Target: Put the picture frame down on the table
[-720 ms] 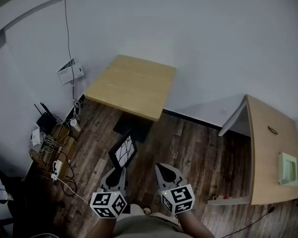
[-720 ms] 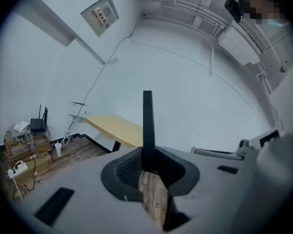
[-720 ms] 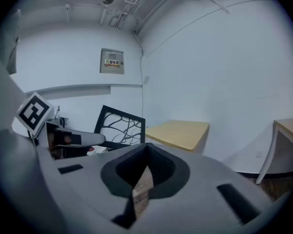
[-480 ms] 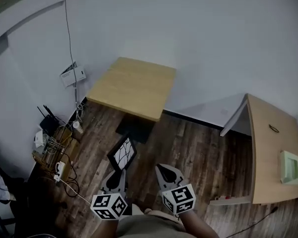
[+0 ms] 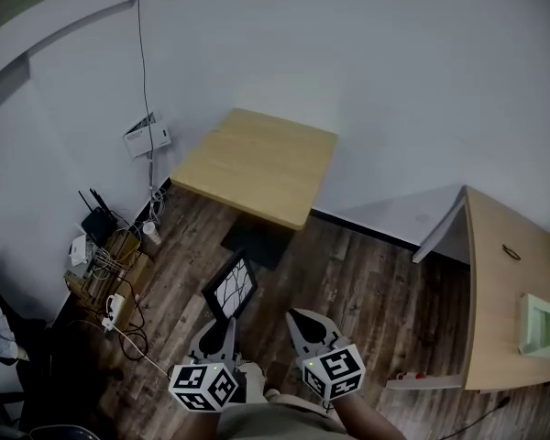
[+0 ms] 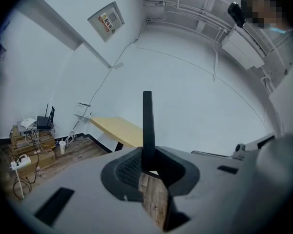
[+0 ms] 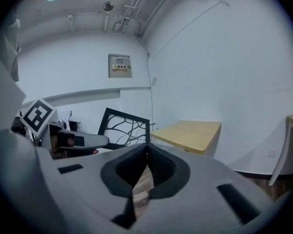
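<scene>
Grip: left gripper (image 5: 222, 324) clamps picture frame (image 5: 230, 289) by its edge; right gripper (image 5: 299, 318) closed, empty.
Advice: reach table (image 5: 257, 159), well ahead, before lowering gently.

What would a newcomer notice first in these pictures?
A black picture frame with a branch pattern, pinched in the left tool above the dark wood floor. Ahead stands the light wooden table against the white wall; the right tool is shut and empty.
</scene>
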Demonstrator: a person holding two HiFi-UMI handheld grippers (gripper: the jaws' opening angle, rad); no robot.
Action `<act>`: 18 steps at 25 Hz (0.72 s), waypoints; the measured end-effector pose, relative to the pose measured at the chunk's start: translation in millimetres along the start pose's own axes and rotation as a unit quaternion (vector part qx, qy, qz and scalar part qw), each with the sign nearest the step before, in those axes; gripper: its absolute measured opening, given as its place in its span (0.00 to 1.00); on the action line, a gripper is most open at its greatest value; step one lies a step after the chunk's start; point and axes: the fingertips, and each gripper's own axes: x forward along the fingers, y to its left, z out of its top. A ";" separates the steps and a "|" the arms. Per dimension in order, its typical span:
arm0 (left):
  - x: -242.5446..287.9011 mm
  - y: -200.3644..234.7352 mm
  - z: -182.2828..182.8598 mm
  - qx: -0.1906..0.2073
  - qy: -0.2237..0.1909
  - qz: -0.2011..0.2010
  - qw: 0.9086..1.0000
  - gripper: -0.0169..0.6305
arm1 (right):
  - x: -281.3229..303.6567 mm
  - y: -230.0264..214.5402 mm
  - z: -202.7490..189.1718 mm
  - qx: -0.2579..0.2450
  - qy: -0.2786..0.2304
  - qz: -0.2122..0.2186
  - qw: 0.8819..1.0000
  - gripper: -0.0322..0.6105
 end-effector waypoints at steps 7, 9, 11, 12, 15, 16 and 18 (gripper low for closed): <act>28.7 14.3 5.7 -0.002 0.006 -0.013 1.000 0.12 | 27.1 -11.1 5.0 -0.002 -0.002 -0.012 1.000 0.05; 43.3 20.6 9.6 -0.004 0.007 -0.017 1.000 0.12 | 37.5 -18.9 6.1 0.001 -0.001 -0.020 1.000 0.05; 58.9 26.5 14.5 -0.005 0.009 -0.021 1.000 0.12 | 49.9 -26.4 8.4 0.002 0.001 -0.025 1.000 0.05; 66.7 29.8 17.4 -0.006 0.010 -0.023 1.000 0.12 | 57.5 -29.6 10.1 0.001 0.002 -0.026 1.000 0.05; 89.5 41.8 28.8 -0.007 0.010 -0.029 0.999 0.12 | 83.9 -36.9 18.7 -0.003 0.004 -0.028 1.000 0.05; 97.0 46.8 33.3 -0.006 0.010 -0.030 0.999 0.12 | 93.2 -38.9 22.3 -0.005 0.004 -0.028 1.000 0.05; 112.4 57.0 42.9 -0.006 0.011 -0.032 0.999 0.12 | 111.6 -42.5 30.3 -0.008 0.005 -0.028 1.000 0.05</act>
